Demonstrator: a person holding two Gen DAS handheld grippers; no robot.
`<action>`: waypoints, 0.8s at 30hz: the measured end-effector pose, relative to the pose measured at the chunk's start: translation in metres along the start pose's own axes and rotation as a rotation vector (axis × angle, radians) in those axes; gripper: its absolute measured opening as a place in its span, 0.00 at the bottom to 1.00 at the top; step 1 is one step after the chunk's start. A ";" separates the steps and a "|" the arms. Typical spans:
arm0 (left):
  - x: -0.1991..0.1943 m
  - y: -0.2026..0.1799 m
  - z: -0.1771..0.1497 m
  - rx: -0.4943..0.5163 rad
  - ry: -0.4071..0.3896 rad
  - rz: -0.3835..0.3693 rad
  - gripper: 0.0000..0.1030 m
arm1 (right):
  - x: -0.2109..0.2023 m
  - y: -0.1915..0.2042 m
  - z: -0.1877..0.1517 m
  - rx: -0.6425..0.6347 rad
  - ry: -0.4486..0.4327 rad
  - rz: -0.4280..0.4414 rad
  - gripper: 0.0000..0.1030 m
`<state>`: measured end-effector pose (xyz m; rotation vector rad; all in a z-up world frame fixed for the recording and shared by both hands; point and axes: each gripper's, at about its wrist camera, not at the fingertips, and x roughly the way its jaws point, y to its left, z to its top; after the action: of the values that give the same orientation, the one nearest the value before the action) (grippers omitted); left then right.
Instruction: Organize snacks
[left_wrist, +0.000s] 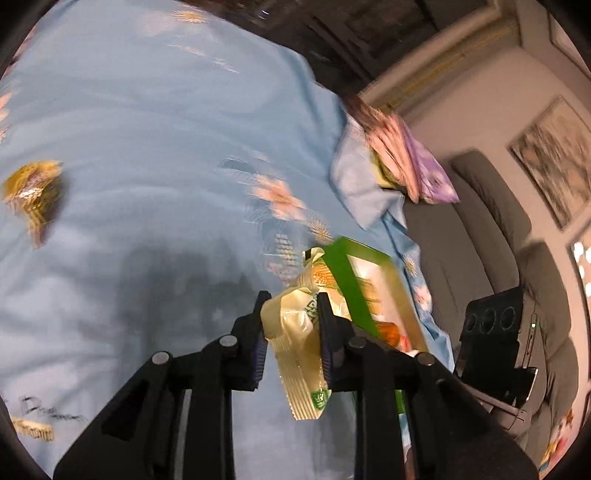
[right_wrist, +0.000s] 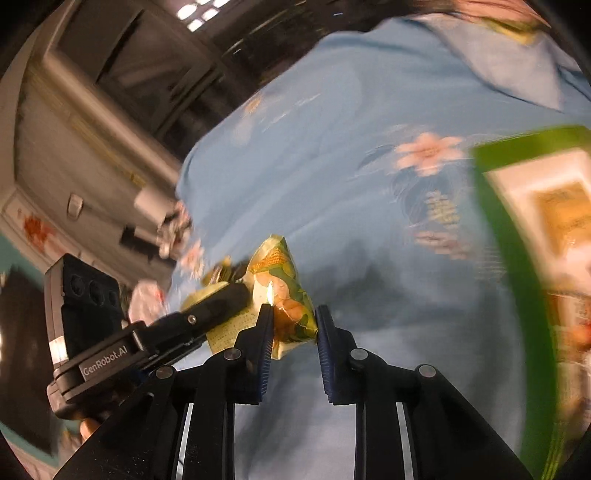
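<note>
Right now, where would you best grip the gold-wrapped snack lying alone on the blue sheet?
Grip the gold-wrapped snack across its narrow middle, coming straight down from above: it lies flat and crumpled on the floral sheet with nothing beside it, so no edge stands up for a side grasp.

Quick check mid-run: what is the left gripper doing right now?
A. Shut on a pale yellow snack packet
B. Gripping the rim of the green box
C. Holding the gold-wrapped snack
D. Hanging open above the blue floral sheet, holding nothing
A: in the left wrist view the left gripper has its two fingers pressed against the sides of the pale yellow snack packet, with the green box behind it and the gold-wrapped snack lying apart on the sheet.
</note>
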<state>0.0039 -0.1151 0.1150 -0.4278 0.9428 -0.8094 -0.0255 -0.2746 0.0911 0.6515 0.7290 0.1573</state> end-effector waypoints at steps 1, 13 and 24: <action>0.014 -0.013 0.002 0.012 0.019 -0.015 0.22 | -0.013 -0.012 0.003 0.044 -0.036 -0.014 0.24; 0.149 -0.132 -0.017 0.229 0.223 -0.048 0.27 | -0.114 -0.115 0.009 0.291 -0.262 -0.326 0.24; 0.056 -0.109 -0.020 0.435 -0.078 0.234 1.00 | -0.135 -0.083 0.004 0.272 -0.343 -0.224 0.91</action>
<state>-0.0403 -0.2275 0.1439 0.0291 0.7027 -0.7517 -0.1304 -0.3903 0.1201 0.8248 0.4898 -0.2598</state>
